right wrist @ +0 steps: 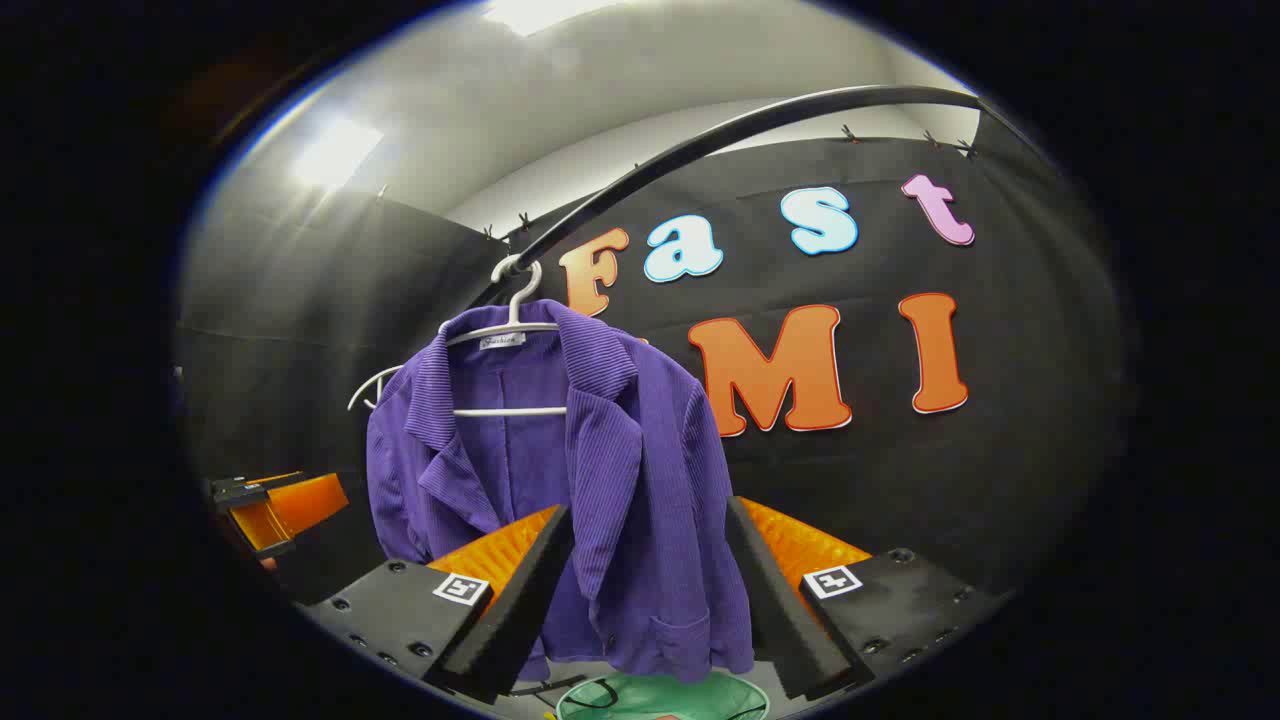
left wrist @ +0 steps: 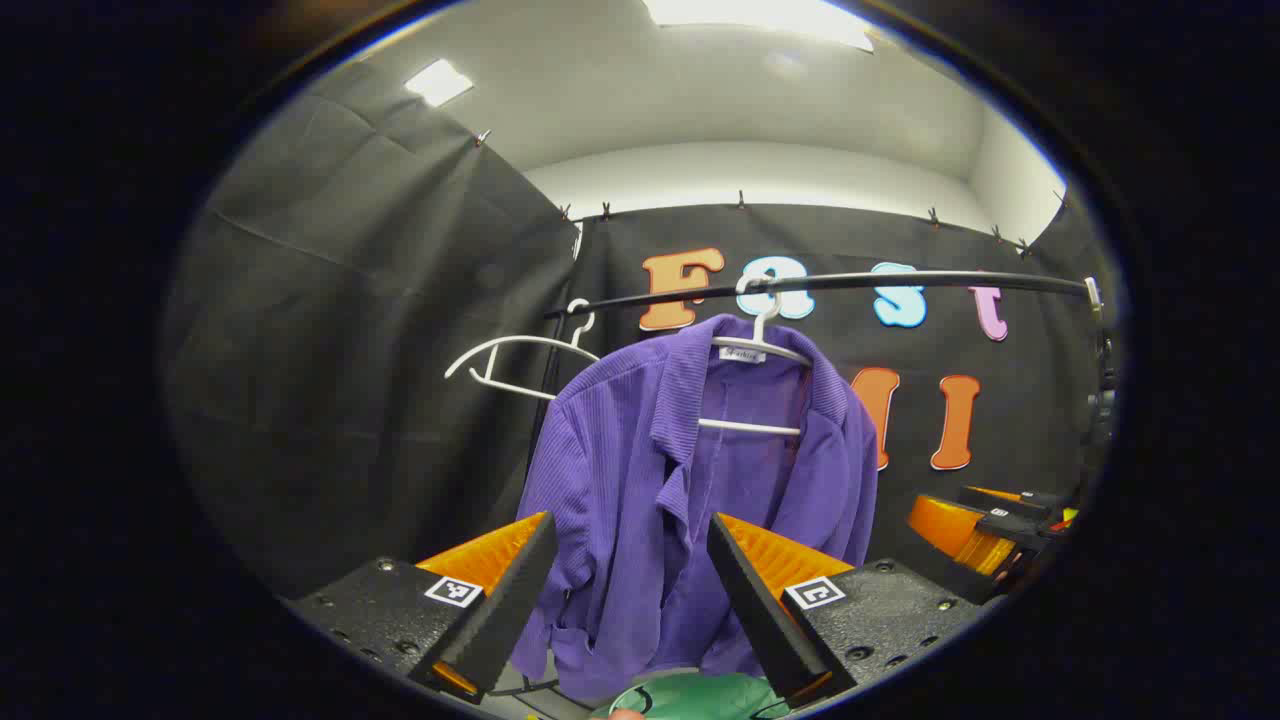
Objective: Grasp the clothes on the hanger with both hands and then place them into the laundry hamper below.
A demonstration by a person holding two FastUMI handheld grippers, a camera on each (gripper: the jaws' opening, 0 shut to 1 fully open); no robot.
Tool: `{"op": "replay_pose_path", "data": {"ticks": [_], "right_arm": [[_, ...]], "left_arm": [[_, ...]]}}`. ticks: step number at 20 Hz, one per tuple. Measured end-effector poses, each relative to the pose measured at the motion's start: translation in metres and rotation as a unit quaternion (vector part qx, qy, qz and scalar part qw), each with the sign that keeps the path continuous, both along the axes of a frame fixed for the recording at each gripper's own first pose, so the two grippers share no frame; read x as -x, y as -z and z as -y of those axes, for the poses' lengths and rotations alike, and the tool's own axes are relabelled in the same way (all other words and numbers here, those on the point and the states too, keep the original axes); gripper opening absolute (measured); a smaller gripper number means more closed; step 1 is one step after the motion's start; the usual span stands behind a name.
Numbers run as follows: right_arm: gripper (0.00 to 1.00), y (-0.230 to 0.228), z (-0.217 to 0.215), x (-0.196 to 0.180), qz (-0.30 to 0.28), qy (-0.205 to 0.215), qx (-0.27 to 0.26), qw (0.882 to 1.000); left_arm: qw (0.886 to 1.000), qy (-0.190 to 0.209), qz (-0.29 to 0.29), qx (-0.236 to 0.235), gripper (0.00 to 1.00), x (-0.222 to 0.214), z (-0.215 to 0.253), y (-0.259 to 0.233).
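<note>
On the rail hangs a purple jacket, just ahead of each hand-held gripper, both spread wide

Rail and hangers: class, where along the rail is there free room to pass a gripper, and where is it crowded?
Free: the rail to the right of the purple jacket, up to its far end fitting. Crowded: the left end, where the jacket's hanger and the bare white hanger hang close together. Below, the green hamper sits under the jacket's hem.

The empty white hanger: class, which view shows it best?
The left gripper view: the empty hanger hangs in full on the rail beside the purple jacket. In the right gripper view it peeks from behind the jacket.
</note>
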State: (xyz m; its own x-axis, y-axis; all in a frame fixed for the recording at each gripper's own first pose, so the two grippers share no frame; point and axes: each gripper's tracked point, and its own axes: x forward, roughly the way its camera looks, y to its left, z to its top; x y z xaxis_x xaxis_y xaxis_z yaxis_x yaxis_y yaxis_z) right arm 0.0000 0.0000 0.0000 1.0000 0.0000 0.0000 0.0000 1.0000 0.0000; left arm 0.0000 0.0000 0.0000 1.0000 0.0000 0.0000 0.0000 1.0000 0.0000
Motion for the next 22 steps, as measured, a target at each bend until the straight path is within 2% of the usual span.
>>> {"op": "replay_pose_path", "data": {"ticks": [1,3,5,6,7,8,9,10,11,12,13,14,15,16,17,20,21,22], "right_arm": [[0.94,-0.004,-0.002,-0.004,0.005,-0.001,-0.001,1.000],[0.99,-0.003,-0.005,-0.010,0.005,-0.006,-0.003,1.000],[0.99,-0.001,-0.005,-0.008,0.003,-0.010,0.001,1.000],[0.99,-0.001,-0.005,-0.009,0.005,-0.010,0.004,1.000],[0.94,-0.002,-0.006,-0.010,0.005,-0.011,0.006,1.000],[0.99,-0.001,-0.008,-0.011,0.003,-0.015,0.007,1.000],[0.94,0.000,-0.010,-0.011,0.001,-0.019,0.008,1.000],[0.94,-0.001,-0.010,-0.011,0.001,-0.021,0.009,1.000],[0.99,-0.001,-0.011,-0.011,0.001,-0.023,0.010,1.000],[0.94,0.000,-0.013,-0.011,0.001,-0.025,0.012,1.000],[0.99,0.000,-0.014,-0.012,0.000,-0.027,0.013,1.000],[0.99,0.000,-0.016,-0.012,0.000,-0.029,0.012,1.000],[0.94,-0.001,-0.018,-0.011,0.001,-0.030,0.013,0.999],[0.99,0.000,-0.017,-0.011,0.001,-0.031,0.013,0.999],[0.94,0.000,-0.018,-0.010,0.001,-0.031,0.015,0.999],[0.94,-0.005,-0.018,-0.014,0.011,-0.029,0.018,0.999],[0.94,-0.010,-0.018,-0.015,0.019,-0.028,0.018,0.999],[0.99,-0.015,-0.019,-0.019,0.028,-0.029,0.020,0.999]], "left_arm": [[1.000,0.008,0.002,0.005,0.95,-0.004,0.004,0.001],[1.000,0.006,-0.003,0.003,0.95,-0.008,0.003,0.007],[1.000,0.010,-0.001,0.000,0.95,-0.011,0.006,0.007],[1.000,0.012,0.001,0.001,0.91,-0.012,0.007,0.006],[1.000,0.012,0.000,0.003,0.95,-0.012,0.006,0.008],[1.000,0.012,-0.002,0.003,0.95,-0.012,0.005,0.009],[1.000,0.010,-0.004,0.003,0.95,-0.011,0.003,0.010],[1.000,0.009,-0.004,0.001,0.95,-0.010,0.002,0.010],[1.000,0.008,-0.004,-0.001,0.95,-0.010,0.002,0.010],[1.000,0.009,-0.005,-0.003,0.91,-0.009,0.002,0.010],[1.000,0.009,-0.004,-0.006,0.91,-0.007,0.000,0.009],[1.000,0.008,-0.004,-0.009,0.95,-0.005,0.000,0.008],[1.000,0.008,-0.004,-0.013,0.95,-0.005,-0.001,0.007],[1.000,0.007,-0.003,-0.016,0.95,-0.005,-0.002,0.006],[1.000,0.005,0.000,-0.017,0.95,-0.005,-0.002,0.005],[1.000,0.006,0.005,-0.017,0.95,0.000,0.000,0.001],[1.000,0.009,0.002,-0.017,0.92,0.000,0.000,0.002],[1.000,0.010,0.000,-0.017,0.92,0.001,-0.001,0.003]]}}
